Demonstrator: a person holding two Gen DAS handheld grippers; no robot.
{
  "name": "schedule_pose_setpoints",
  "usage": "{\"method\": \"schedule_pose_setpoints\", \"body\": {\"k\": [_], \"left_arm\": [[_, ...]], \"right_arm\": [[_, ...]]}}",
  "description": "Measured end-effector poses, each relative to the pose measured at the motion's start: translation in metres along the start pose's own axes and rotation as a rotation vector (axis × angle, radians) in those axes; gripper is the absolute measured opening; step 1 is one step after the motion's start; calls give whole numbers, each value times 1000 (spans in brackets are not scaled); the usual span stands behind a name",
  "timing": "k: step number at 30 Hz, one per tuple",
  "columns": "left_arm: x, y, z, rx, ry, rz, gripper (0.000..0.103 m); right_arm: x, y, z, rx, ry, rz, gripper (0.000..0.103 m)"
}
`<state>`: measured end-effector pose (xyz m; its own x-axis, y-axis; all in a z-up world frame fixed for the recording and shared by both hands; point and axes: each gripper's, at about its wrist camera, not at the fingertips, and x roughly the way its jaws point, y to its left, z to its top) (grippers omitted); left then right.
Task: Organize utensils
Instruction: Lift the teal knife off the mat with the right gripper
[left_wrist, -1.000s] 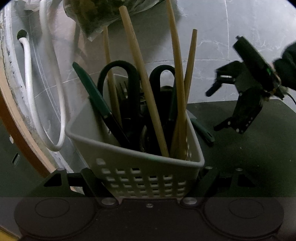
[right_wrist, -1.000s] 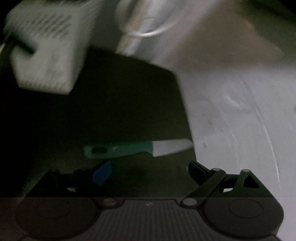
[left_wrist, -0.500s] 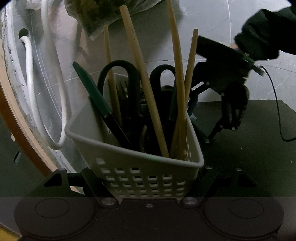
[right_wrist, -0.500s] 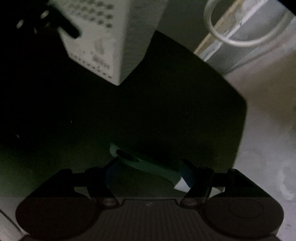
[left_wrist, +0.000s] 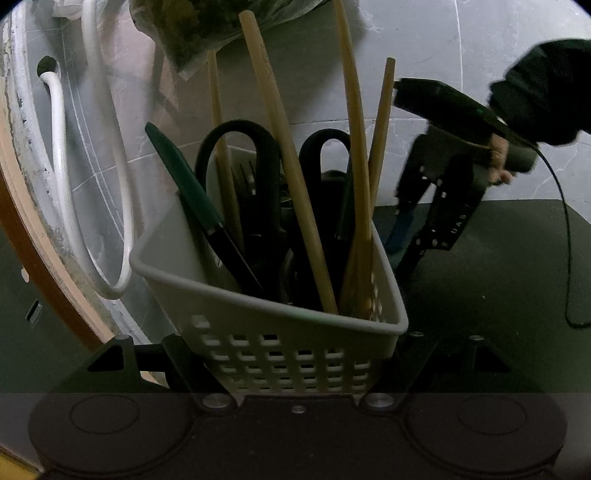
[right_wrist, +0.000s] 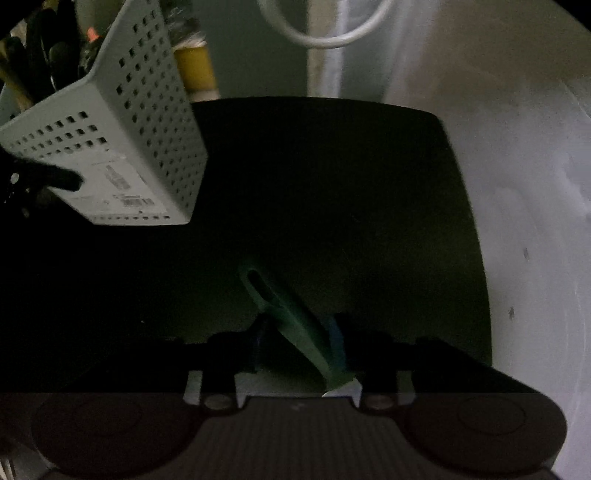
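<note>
My left gripper (left_wrist: 295, 345) is shut on a white perforated basket (left_wrist: 280, 354), one finger on each side wall. Wooden handles (left_wrist: 291, 177), black scissors (left_wrist: 236, 129) and a green-handled knife (left_wrist: 181, 177) stand in it. In the right wrist view the basket (right_wrist: 140, 147) hangs tilted at the upper left. A teal-handled knife (right_wrist: 291, 317) with a white blade lies on the black mat (right_wrist: 332, 184). My right gripper (right_wrist: 299, 332) points steeply down over it. Its jaws are closing with the handle between the blue pads (right_wrist: 336, 332), which stand very near it. In the left wrist view the right gripper (left_wrist: 402, 254) is just right of the basket.
A white hose (left_wrist: 122, 184) loops over the grey marble floor at the left. A bag of greens (left_wrist: 207, 29) lies behind the basket. A dark sleeve (left_wrist: 546, 107) and a black cable (left_wrist: 565, 240) are at the right. A yellow object (right_wrist: 194, 70) sits beyond the mat.
My right gripper has swung in beside the basket and tipped downward over the teal knife. Its jaws have narrowed around the handle. The left gripper and basket stayed still.
</note>
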<state>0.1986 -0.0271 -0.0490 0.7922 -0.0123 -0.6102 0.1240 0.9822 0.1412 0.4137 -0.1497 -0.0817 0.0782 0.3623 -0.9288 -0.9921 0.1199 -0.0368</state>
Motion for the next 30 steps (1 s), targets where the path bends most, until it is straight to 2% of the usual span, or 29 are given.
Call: {"method": "schedule_pose_setpoints", "body": {"k": [7, 11, 14, 18, 24, 29, 30], "left_arm": [[1, 3, -3, -1, -7, -4, 81], [0, 3, -5, 4, -13, -5, 80], [-1, 2, -6, 8, -20, -4, 80], [0, 2, -8, 9, -27, -5, 80], [-1, 1, -9, 13, -32, -8, 80], [-1, 1, -9, 15, -36, -11, 79], [-1, 1, -9, 15, -37, -12, 79]], "right_arm": [[-16, 25, -46, 266, -83, -136, 35], [-23, 54, -65, 378, -121, -207, 23], [-33, 75, -84, 459, -147, -220, 19], [-27, 102, -93, 484, -165, -253, 17], [-29, 117, -105, 599, -209, -270, 17], [-46, 130, -122, 738, -326, -306, 17], [-51, 133, -126, 772, -367, -315, 13]]}}
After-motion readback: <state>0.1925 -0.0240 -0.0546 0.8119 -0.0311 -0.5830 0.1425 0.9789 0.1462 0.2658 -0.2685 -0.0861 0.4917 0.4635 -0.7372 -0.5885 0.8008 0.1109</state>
